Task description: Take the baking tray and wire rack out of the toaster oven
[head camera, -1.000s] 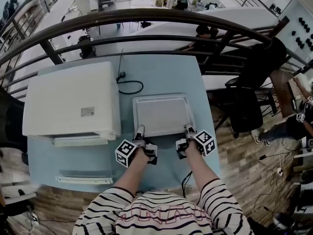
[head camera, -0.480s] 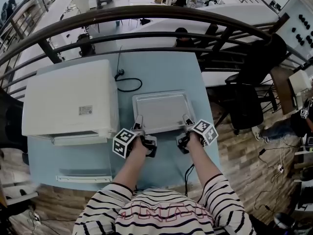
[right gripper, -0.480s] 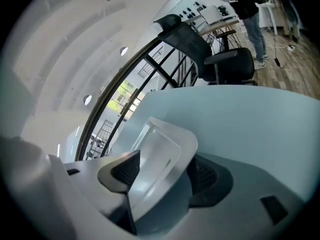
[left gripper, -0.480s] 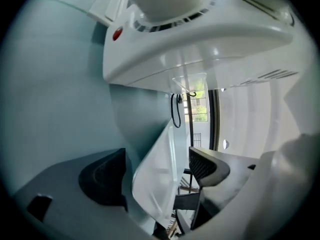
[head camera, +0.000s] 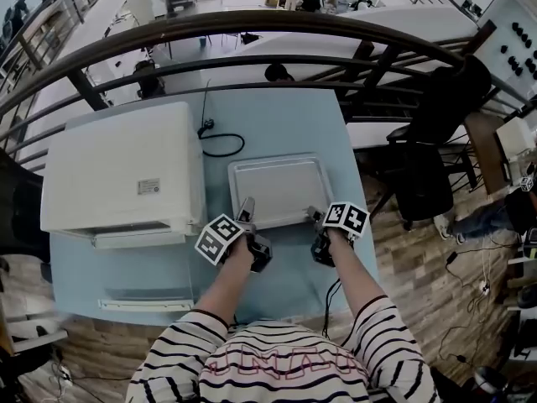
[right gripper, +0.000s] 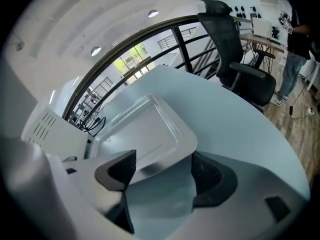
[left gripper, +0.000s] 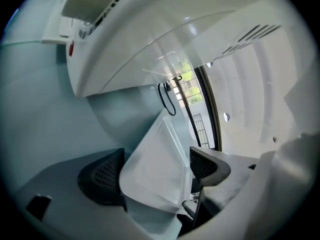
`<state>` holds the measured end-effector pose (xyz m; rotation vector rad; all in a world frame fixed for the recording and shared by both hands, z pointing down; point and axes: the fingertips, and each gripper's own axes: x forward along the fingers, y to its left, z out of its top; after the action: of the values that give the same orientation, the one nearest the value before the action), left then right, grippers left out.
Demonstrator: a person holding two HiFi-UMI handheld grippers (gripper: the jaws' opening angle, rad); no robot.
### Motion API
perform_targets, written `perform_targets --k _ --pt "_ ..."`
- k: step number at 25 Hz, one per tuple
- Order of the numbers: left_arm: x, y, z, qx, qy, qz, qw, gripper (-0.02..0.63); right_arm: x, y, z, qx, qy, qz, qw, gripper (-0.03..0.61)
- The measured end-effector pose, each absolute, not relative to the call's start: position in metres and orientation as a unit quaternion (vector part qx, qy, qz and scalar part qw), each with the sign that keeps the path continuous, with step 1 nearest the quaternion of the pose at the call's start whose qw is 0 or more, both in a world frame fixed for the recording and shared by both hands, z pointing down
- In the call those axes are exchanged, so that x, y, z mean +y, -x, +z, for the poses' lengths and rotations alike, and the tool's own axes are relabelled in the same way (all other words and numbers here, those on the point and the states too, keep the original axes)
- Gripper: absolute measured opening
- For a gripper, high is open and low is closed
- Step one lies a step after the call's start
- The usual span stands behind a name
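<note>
The silver baking tray [head camera: 277, 190] lies flat on the pale blue table [head camera: 285, 116], right of the white toaster oven [head camera: 126, 170]. My left gripper [head camera: 245, 214] is at the tray's near left corner and my right gripper [head camera: 315, 218] at its near right corner. In the left gripper view the tray [left gripper: 160, 149] corner sits between the wide-apart jaws of the left gripper [left gripper: 155, 171], untouched by the pads. The right gripper [right gripper: 165, 176] likewise straddles the tray [right gripper: 145, 129] edge without pressing. Both pairs of jaws have just been opening. No wire rack shows.
The oven door [head camera: 138, 296] hangs open toward the table's near left edge. A black power cable [head camera: 220, 145] lies behind the tray. A dark railing [head camera: 268, 32] runs past the far edge; a black office chair [head camera: 419, 183] stands right of the table.
Both grippers have opened and let go of the tray's near edge, and both wrists have rolled. The tray rests where it was.
</note>
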<state>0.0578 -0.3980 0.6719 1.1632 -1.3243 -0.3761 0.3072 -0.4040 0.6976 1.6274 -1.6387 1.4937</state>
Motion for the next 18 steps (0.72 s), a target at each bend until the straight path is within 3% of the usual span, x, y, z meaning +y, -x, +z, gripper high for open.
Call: perform_targets --k 5,18 --pt "-0.395 -0.059 0.673 -0.588 -0.534 -0.107 0.598 0.380 -0.398 -0.310 0.691 -0.596 -0.581 0.518 0.200 0.332" --pt "-0.358 -0.059 0.655 -0.597 -0.605 -0.028 0.525 0.384 -0.333 -0.310 0.670 -0.613 -0.578 0.523 0.129 0.331"
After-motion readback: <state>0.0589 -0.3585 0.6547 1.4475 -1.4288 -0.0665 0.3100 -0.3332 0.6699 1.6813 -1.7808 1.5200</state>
